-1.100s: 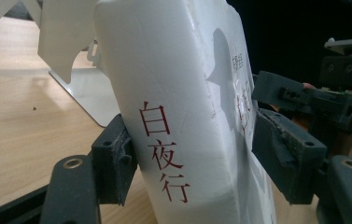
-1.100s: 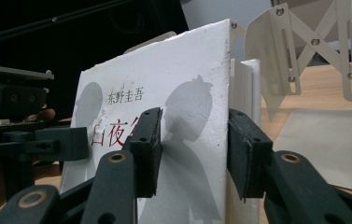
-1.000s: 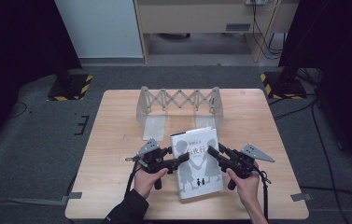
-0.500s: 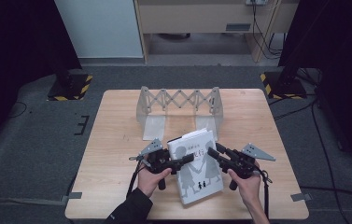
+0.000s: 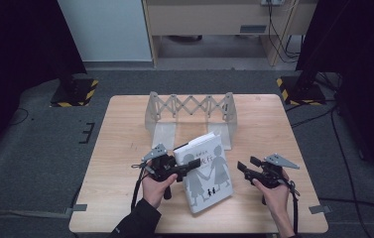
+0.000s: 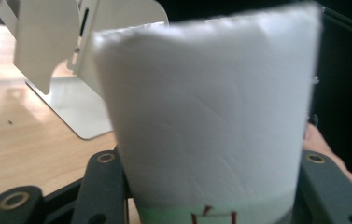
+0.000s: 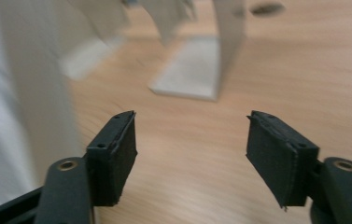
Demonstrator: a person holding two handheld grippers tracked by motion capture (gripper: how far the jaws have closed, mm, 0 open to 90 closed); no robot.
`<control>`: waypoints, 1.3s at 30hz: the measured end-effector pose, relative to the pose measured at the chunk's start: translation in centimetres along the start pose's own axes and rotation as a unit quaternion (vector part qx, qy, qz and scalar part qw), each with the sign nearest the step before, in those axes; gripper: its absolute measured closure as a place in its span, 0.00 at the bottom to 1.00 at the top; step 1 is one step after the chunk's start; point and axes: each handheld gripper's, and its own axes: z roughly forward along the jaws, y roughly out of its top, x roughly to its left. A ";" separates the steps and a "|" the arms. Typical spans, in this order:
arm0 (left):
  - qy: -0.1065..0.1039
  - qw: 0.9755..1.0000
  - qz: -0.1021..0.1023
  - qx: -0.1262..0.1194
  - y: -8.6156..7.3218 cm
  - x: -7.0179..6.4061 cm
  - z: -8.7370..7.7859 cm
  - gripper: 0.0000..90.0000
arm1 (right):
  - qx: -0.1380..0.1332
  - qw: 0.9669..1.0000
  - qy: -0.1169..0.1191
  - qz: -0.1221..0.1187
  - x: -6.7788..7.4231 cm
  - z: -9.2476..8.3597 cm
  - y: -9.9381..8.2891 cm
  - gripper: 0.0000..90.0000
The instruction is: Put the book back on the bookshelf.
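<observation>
High view shows you at the near edge of the light wooden table [image 5: 125, 148], with a grey and white paperback book bearing dark child silhouettes on its cover [image 5: 207, 173] tipped up off the tabletop between your two hands, its near corner down toward the table edge and its far edge raised. Your left gripper [image 5: 187, 166] has just been closing and now clamps the book's left edge; in the left gripper view the white block of page edges [image 6: 211, 116] sits squeezed between the two black jaws, with a strip of green cover at the bottom. Your right gripper [image 5: 246, 167] sits to the right of the book, apart from it, and its jaws have just been opening; in the right gripper view your right gripper [image 7: 191, 154] stands moderately wide with bare wood between the pads and nothing held, while the blurred pale side of the book [image 7: 10, 102] fills the left margin. Behind the book, toward the far middle of the table, stands a silver metal expanding book rack with a scissor-lattice back and flat end plates [image 5: 189, 111]; its slots hold nothing, and the book's far edge lies just in front of its base plates, near the right one. The same rack [image 6: 47, 51] shows pale and empty to the left in the left gripper view.
</observation>
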 end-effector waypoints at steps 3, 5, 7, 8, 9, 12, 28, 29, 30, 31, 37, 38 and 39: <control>0.013 1.000 0.021 -0.003 0.6 -0.2 -0.5 0.56 | 0.049 0.997 -0.048 -0.030 -0.7 0.4 -0.6 0.31; 0.022 0.999 0.035 -0.002 1.0 -0.4 -0.8 0.56 | 0.078 0.993 -0.075 -0.045 -1.0 0.6 -1.1 0.27; 0.026 0.999 0.042 -0.001 1.2 -0.5 -0.9 0.56 | 0.092 0.991 -0.084 -0.055 -1.1 0.6 -1.3 0.27; 0.027 0.999 0.046 -0.001 1.2 -0.5 -1.0 0.56 | 0.095 0.990 -0.087 -0.057 -1.1 0.6 -1.4 0.26; 0.027 0.999 0.048 0.000 1.2 -0.6 -1.0 0.56 | 0.097 0.989 -0.093 -0.059 -1.2 0.5 -1.4 0.26; 0.025 0.998 0.055 0.001 1.2 -0.7 -1.0 0.56 | 0.097 0.989 -0.096 -0.056 -1.4 0.5 -1.4 0.25; 0.011 0.996 0.093 -0.010 0.1 -2.8 -1.2 0.52 | 0.132 0.983 -0.113 -0.066 -2.0 0.6 -2.1 0.17; 0.010 0.995 0.094 -0.011 0.0 -2.8 -1.2 0.52 | 0.132 0.983 -0.113 -0.066 -2.0 0.6 -2.1 0.17; 0.009 0.995 0.094 -0.011 0.0 -2.9 -1.2 0.51 | 0.132 0.982 -0.113 -0.069 -2.0 0.6 -2.1 0.16; 0.008 0.996 0.092 -0.013 -0.1 -3.0 -1.2 0.50 | 0.136 0.982 -0.115 -0.068 -2.0 0.7 -2.1 0.13; 0.004 0.995 0.096 -0.015 -0.5 -3.4 -1.0 0.49 | 0.143 0.980 -0.122 -0.061 -2.0 0.8 -2.1 0.08; 0.004 0.995 0.096 -0.015 -0.5 -3.4 -1.0 0.48 | 0.144 0.980 -0.122 -0.062 -2.0 0.8 -2.1 0.07; 0.005 0.995 0.095 -0.011 -0.7 -3.5 -0.9 0.47 | 0.144 0.980 -0.122 -0.063 -2.0 0.8 -2.1 0.07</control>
